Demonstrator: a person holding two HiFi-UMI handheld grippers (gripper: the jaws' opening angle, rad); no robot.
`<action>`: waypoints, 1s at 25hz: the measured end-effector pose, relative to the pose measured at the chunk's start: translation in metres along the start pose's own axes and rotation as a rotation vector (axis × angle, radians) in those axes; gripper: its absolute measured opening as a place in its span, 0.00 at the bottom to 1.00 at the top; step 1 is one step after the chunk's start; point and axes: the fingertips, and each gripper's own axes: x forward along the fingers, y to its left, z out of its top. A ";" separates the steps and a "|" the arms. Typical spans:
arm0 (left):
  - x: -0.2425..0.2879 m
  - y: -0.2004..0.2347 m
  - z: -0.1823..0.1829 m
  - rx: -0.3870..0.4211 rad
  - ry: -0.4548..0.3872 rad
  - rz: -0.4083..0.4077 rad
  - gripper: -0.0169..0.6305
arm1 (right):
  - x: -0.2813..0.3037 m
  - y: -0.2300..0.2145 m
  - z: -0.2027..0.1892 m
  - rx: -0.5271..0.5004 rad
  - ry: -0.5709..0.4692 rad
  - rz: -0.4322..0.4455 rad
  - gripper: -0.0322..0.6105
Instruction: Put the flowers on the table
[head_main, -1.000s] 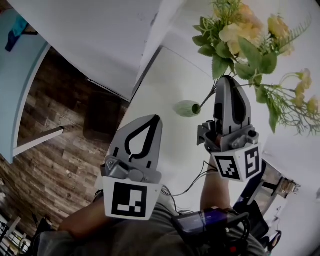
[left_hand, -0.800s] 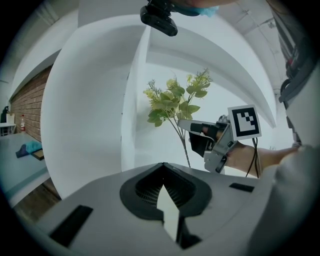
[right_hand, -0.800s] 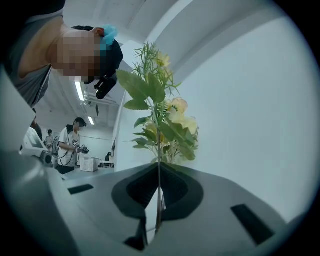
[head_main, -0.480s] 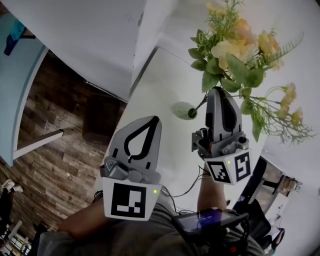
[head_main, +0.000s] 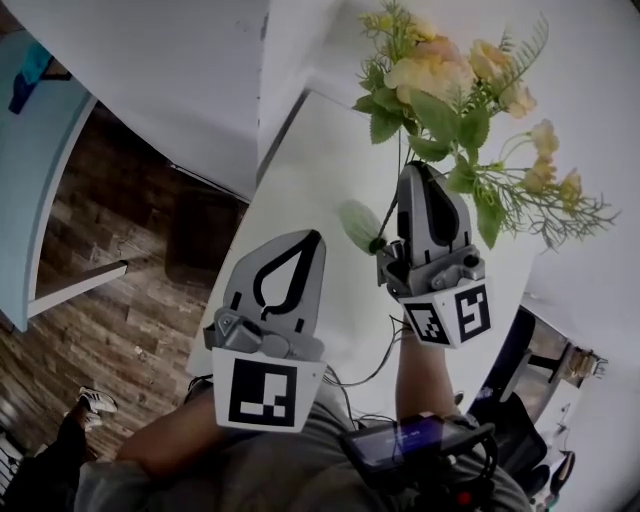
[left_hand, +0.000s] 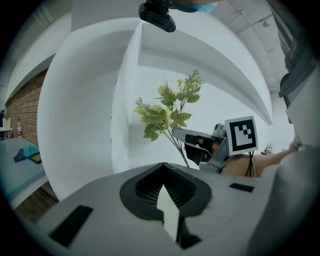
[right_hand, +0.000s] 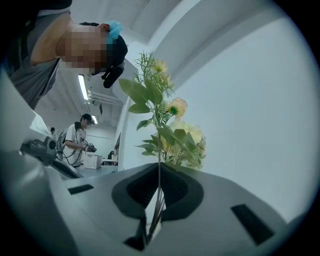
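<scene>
Premises: an indoor test or research lab dressed up as a living space, not a home. Evidence: bare white partition walls (head_main: 170, 80) stand around a plain white table (head_main: 320, 170). Wood-look plank flooring (head_main: 120, 300) lies to the left, and a brick-pattern wall (left_hand: 22, 105) runs along the far left. Past the partitions the room opens into a work hall with a ceiling strip light (right_hand: 82, 86). There a second person (right_hand: 77, 137) stands holding a dark device beside a white crate (right_hand: 91, 161). Loose cables (head_main: 375, 365) and a wired unit (head_main: 410, 440) sit at the operator's waist.
</scene>
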 end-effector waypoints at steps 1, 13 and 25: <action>0.000 0.003 0.000 -0.001 0.002 0.002 0.04 | 0.002 0.001 0.001 -0.001 -0.004 0.000 0.06; 0.000 0.009 -0.011 -0.003 0.010 0.014 0.04 | 0.016 -0.001 0.005 -0.037 -0.043 0.011 0.06; -0.002 0.012 -0.002 -0.010 0.011 0.024 0.04 | 0.014 -0.001 0.004 -0.023 -0.020 0.011 0.06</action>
